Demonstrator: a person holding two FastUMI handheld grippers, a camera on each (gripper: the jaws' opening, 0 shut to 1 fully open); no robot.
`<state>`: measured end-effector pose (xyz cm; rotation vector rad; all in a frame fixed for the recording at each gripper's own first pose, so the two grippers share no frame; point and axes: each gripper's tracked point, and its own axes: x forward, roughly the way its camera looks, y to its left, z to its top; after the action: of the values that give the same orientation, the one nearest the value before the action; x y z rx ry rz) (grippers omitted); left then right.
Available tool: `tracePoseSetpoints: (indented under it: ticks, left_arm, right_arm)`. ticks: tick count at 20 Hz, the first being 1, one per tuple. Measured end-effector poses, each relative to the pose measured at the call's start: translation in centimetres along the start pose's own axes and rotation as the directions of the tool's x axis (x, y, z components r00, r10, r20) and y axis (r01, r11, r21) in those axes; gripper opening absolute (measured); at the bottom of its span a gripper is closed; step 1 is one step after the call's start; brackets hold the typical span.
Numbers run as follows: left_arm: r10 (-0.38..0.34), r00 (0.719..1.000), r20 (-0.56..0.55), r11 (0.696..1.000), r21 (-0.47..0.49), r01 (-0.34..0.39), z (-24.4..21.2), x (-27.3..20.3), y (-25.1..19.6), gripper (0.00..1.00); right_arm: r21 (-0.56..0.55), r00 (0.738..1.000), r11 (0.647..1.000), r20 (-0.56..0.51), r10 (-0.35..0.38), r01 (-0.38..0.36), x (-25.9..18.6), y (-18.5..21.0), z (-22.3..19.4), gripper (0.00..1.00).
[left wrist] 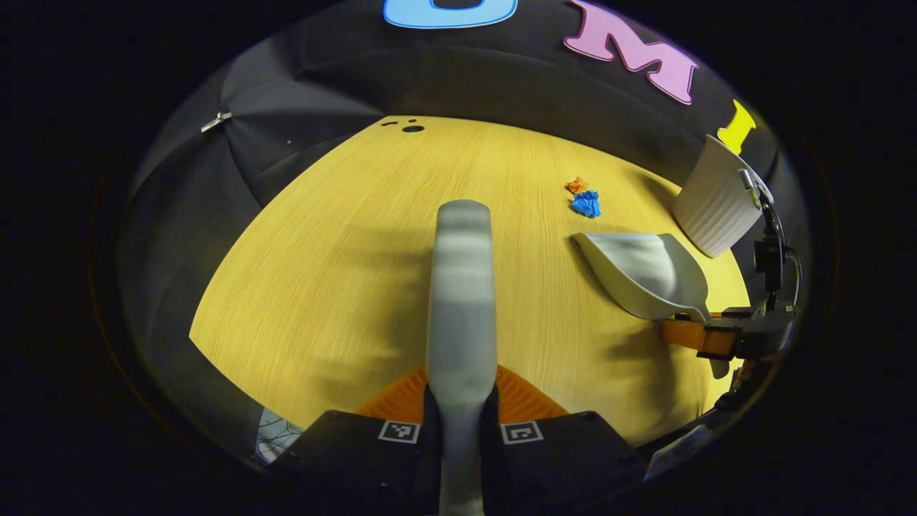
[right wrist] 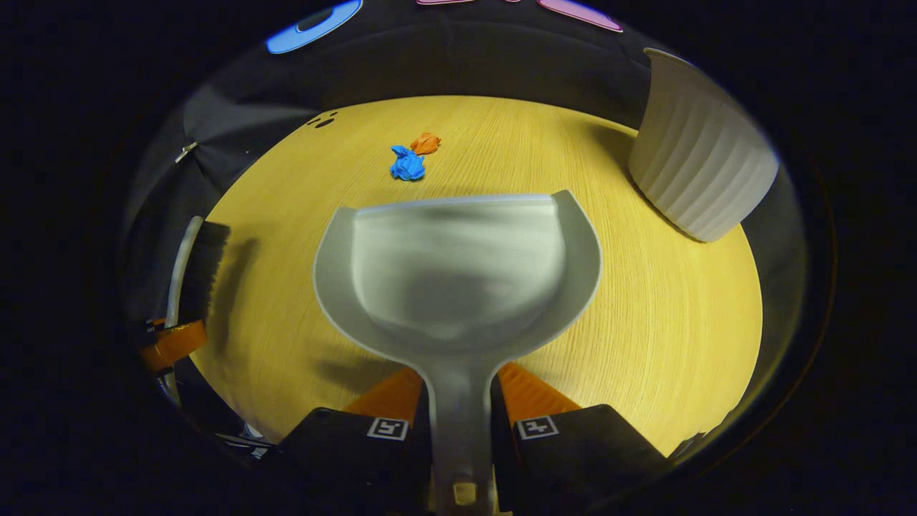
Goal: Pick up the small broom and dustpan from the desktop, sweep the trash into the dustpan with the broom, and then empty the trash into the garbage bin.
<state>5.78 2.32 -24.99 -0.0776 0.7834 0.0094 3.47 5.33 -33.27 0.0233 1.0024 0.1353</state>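
Observation:
My left gripper (left wrist: 461,390) is shut on the handle of the small grey broom (left wrist: 461,287), which points away over the wooden desktop (left wrist: 337,258). My right gripper (right wrist: 460,393) is shut on the handle of the grey dustpan (right wrist: 458,265), held just above the desk with its mouth facing the trash. A blue paper crumple (right wrist: 407,163) and an orange one (right wrist: 426,143) lie together beyond the pan's lip. In the left gripper view the trash (left wrist: 587,204) lies to the right of the broom and beyond the dustpan (left wrist: 645,276). The broom's dark bristles (right wrist: 204,269) show at the far left of the right gripper view.
A white ribbed garbage bin (right wrist: 698,172) stands at the desk's far right corner, close to the dustpan. Small round holes (left wrist: 412,129) mark the desk's far edge. Black cloth walls enclose the desk on all sides.

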Motion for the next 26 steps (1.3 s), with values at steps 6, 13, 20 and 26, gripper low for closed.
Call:
tracePoseSetpoints:
  ticks: [6, 13, 20, 26]
  left_arm:
    - [-0.008, 1.0, -0.005, 0.991, 0.131, 0.009, 5.8, 2.8, -0.8, 0.27]
    - [-0.086, 0.993, -0.084, 0.958, 0.266, 0.106, 13.2, 9.6, -4.5, 0.27]
    - [-0.063, 0.993, -0.1, 0.847, 0.52, 0.106, 20.5, 16.2, -7.8, 0.27]
    - [-0.105, 0.983, -0.15, 0.7, 0.692, 0.18, 21.6, 19.0, -11.1, 0.27]
  right_arm:
    - [0.061, 0.997, 0.996, -0.021, 0.074, -0.072, -0.2, -0.4, 0.1, 0.38]
    - [0.012, 0.999, 0.999, -0.004, 0.046, -0.046, -1.5, -3.9, 0.8, 0.38]
    - [-0.131, 0.999, 0.99, 0.018, 0.051, -0.049, -3.5, -6.3, 2.0, 0.38]
    - [-0.244, 0.997, 0.966, -0.025, 0.079, -0.083, -3.8, -6.9, 0.6, 0.38]
